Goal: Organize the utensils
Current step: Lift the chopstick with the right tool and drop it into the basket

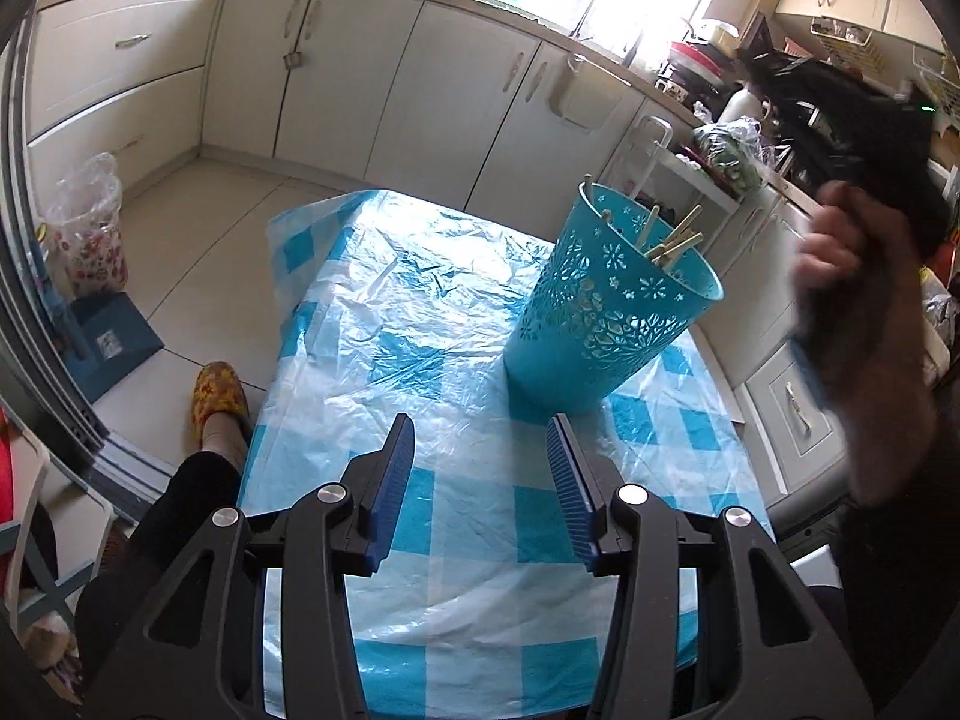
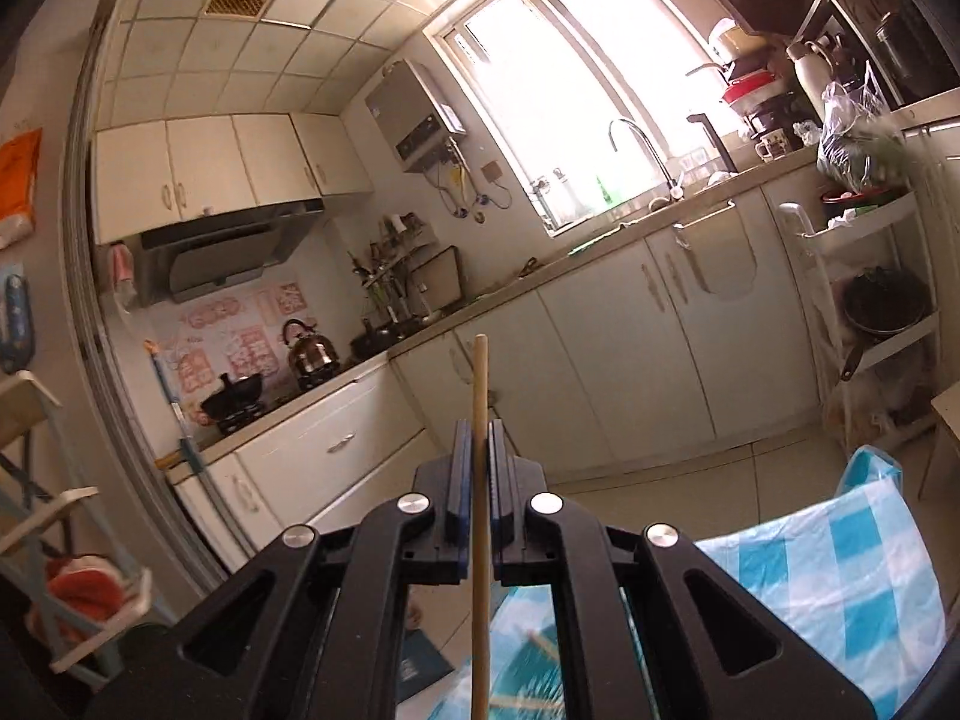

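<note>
A teal perforated utensil holder [image 1: 606, 312] stands on the table with the blue-and-white checked cover [image 1: 456, 516]. Several wooden sticks [image 1: 675, 243] stand in it. My left gripper [image 1: 480, 426] is open and empty, low over the table, just in front of the holder. My right gripper [image 2: 479, 429] is shut on a wooden chopstick [image 2: 480, 540], held upright and high. Its body shows blurred at the right of the left wrist view [image 1: 864, 138], above and right of the holder. The holder's rim shows blurred under the right gripper [image 2: 534, 684].
White kitchen cabinets [image 1: 360, 78] run behind the table. A white trolley with bagged greens [image 1: 729, 150] stands close behind the holder. A person's leg and yellow slipper [image 1: 219, 399] are at the table's left edge. A bin with a bag [image 1: 84, 222] stands on the floor at left.
</note>
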The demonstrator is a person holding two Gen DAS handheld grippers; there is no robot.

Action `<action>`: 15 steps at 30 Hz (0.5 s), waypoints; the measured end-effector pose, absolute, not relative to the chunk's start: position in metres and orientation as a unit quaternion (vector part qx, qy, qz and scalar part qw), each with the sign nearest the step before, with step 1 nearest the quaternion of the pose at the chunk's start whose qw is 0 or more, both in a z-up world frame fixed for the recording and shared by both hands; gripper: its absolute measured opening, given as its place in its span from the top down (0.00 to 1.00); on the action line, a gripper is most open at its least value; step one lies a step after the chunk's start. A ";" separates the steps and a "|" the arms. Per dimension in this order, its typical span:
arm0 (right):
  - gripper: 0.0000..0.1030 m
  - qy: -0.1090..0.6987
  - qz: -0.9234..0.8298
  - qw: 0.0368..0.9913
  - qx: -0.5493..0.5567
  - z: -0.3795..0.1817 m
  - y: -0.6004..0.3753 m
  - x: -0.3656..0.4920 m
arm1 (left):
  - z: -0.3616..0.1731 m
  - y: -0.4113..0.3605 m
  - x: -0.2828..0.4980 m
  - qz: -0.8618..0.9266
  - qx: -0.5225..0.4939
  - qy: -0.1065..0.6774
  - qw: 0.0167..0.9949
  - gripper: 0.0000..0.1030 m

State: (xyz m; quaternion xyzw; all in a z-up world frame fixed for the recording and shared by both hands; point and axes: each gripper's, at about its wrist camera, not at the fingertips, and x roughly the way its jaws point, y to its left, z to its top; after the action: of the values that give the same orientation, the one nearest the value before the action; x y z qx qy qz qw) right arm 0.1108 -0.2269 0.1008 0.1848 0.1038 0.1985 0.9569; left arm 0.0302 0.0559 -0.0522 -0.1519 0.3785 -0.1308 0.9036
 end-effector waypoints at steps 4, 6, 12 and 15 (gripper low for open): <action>0.94 0.137 0.184 0.958 0.174 0.071 -0.228 0.126 | -0.057 0.060 0.036 -0.132 -0.161 0.385 0.899 0.57; 0.94 0.148 0.175 0.959 0.168 0.059 -0.230 0.128 | -0.061 0.060 0.040 -0.131 -0.166 0.388 0.897 0.57; 0.93 0.177 0.167 0.959 0.145 0.038 -0.230 0.121 | -0.063 0.055 0.042 -0.133 -0.166 0.394 0.894 0.57; 0.93 0.187 0.171 0.957 0.142 0.038 -0.233 0.115 | -0.059 0.052 0.037 -0.136 -0.163 0.392 0.895 0.54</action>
State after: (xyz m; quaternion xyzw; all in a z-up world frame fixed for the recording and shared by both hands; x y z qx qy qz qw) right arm 0.1153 -0.2332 0.0385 0.1421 0.1874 0.1706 0.9569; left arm 0.0369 0.0522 -0.0586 -0.1630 0.3922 -0.1362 0.8950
